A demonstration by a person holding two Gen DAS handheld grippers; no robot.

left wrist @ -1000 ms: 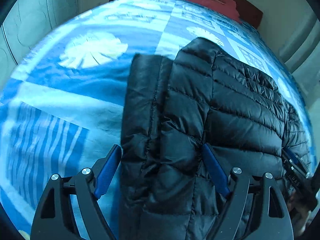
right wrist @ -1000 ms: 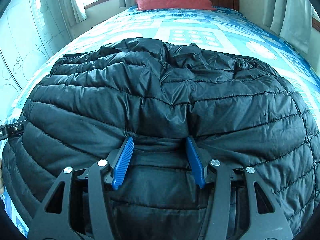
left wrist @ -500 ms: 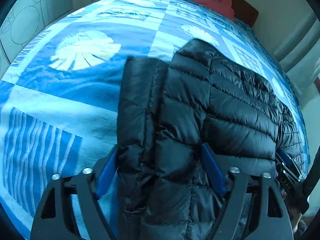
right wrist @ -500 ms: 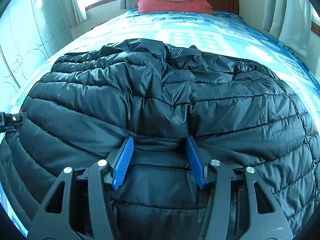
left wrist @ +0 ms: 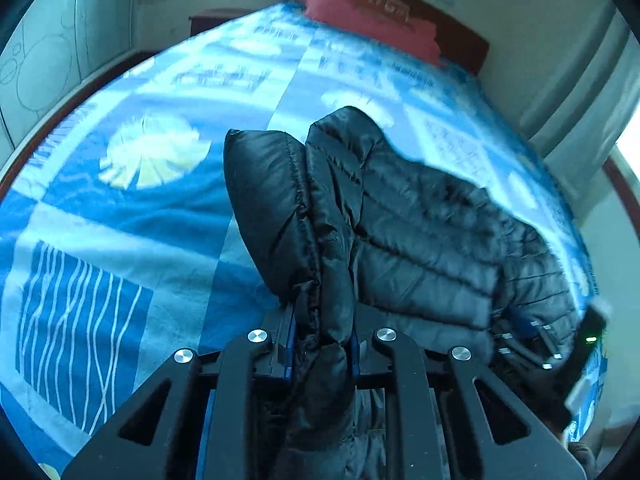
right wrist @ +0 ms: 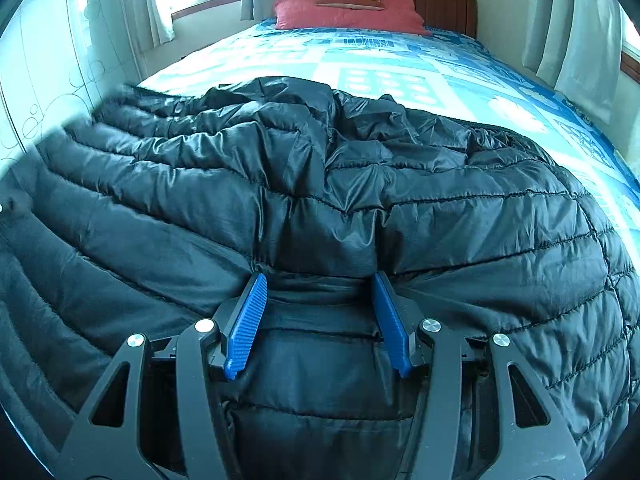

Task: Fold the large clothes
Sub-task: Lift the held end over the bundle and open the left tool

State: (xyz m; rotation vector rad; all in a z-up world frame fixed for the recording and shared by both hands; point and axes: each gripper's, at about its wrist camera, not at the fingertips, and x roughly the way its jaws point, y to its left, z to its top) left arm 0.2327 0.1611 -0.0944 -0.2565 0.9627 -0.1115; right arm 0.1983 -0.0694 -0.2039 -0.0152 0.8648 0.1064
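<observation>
Left gripper clenched on a bunched fold of the black puffer jacket, raised over the blue bedspread. Right gripper spread wide, jacket fabric lying between its blue pads.

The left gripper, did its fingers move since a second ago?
Yes. The left gripper closed its fingers onto the black puffer jacket and lifted that edge off the blue blanket.
</observation>
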